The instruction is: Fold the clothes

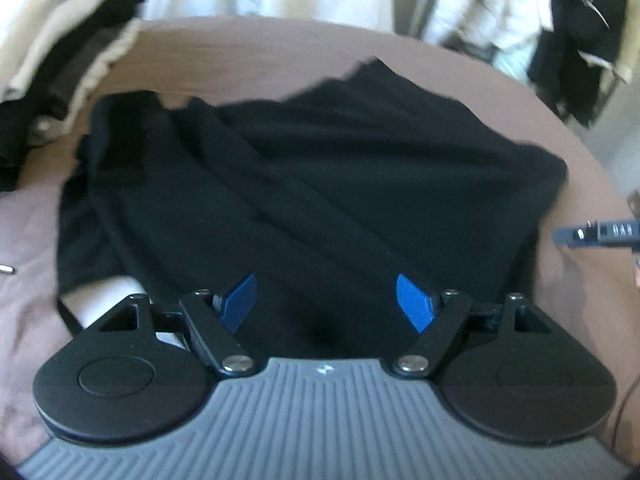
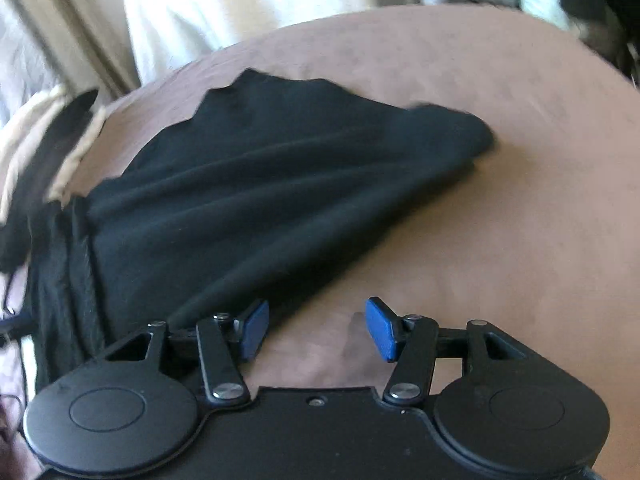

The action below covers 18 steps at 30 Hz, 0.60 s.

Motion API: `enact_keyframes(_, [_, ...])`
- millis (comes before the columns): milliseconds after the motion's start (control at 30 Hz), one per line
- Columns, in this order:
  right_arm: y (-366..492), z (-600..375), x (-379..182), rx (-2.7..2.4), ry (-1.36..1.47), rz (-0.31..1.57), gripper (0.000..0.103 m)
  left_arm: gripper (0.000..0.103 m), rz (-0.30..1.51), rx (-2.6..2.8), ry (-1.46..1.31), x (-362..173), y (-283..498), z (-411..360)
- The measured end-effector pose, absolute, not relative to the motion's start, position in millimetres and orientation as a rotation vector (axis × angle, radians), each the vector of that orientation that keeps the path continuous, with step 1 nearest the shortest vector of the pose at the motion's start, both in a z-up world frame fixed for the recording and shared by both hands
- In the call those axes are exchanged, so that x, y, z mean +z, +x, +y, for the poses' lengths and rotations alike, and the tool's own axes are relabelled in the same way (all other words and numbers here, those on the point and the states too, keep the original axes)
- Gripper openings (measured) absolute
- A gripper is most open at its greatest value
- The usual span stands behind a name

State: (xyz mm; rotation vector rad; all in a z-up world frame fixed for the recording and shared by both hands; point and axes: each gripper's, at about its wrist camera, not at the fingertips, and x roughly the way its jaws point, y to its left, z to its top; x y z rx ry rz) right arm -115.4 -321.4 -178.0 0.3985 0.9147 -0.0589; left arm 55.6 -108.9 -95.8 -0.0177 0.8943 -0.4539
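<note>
One black garment on the brown bedspread, lying rumpled and roughly flat, creases running diagonally, far edge jagged, right corner bunched into a soft point. Looked partly folded at best; no neat rectangle, layers hard to tell apart in dark fabric and motion blur. Left gripper hung over the near middle of the garment, blue pads spread wide, nothing between them, no contact with cloth visible. Right gripper sat off the garment's near right edge, over bare bedspread, jaws apart and empty, left pad just beside the cloth edge. Seen from the left wrist view, tip of the right gripper poked in at the right border, clear of the fabric. Stack of clothes, cream and black, at far left of the bed, appeared already folded, so some of the job judged done. More dark clothing hung or heaped at far right beyond the bed, unsorted as far as could be told. Remaining: smooth this piece, finish its folds, move it to the stack, then whatever is left in the heap.
</note>
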Motion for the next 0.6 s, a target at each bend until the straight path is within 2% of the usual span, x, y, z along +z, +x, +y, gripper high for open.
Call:
enact_keyframes(233, [-116.9,-360.7,-203.7,-0.050,0.545,0.877,0.066,0.077,0.871,-0.553,0.097,-89.2,67.5,-192.9])
enact_keyframes(467, [-117.5,-379.6,-190.9,0.023,0.605,0.828,0.067,0.077,0.924,-0.675,0.116,-91.2,85.3,-267.1])
enact_keyframes(533, [-118.4,-386.9,-186.9,0.050,0.631,0.809,0.070,0.077,0.916,-0.695,0.191,-94.2,80.5,-285.8])
enact_keyframes(600, [-114.8,-394.5,-186.1,0.082,0.666,0.793,0.078,0.077,0.925,-0.719,0.221,-100.5,75.9,-299.0])
